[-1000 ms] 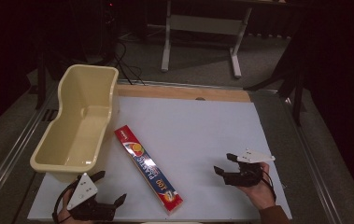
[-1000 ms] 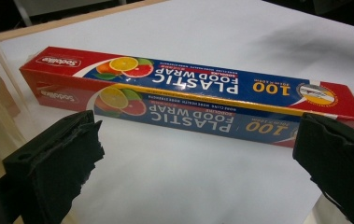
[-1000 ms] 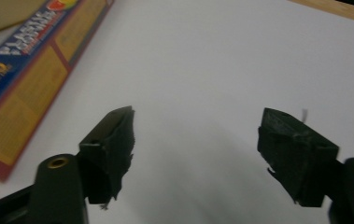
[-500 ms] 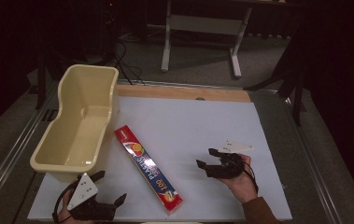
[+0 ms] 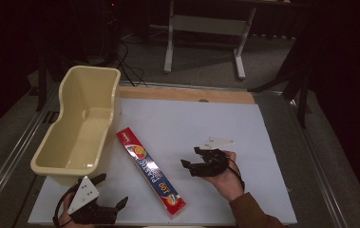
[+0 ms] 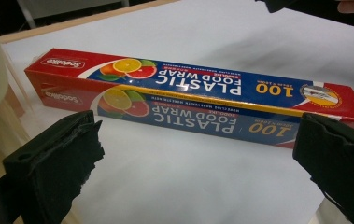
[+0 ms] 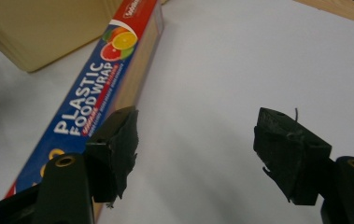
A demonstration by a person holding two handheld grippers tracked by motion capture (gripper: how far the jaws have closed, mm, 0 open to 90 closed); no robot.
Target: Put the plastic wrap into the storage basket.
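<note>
Dark floor with cables and a metal stand surrounds the bench (image 5: 187,128), whose top is covered by a white sheet with a strip of bare wood along the far edge. On the left part of the sheet stands a cream plastic tub (image 5: 80,128), long and deep, lying open side up. Just beside its right wall lies a box of plastic food wrap (image 5: 150,171), flat on the sheet and slanted, its red end near the tub and its other end towards the near edge of the bench.

To the right of the box, the right tool (image 5: 192,162) is held in a hand (image 5: 225,178) low over the sheet, pointing at the middle of the box and near it but apart from it. Its jaws have just been closing, then eased a little wider; they stand partly apart with nothing between them, one jaw in front of the box's blue face in the right gripper view. At the near left corner, the left tool (image 5: 113,192) rests by the tub, jaws spread wide and empty, the box lying across beyond them.
</note>
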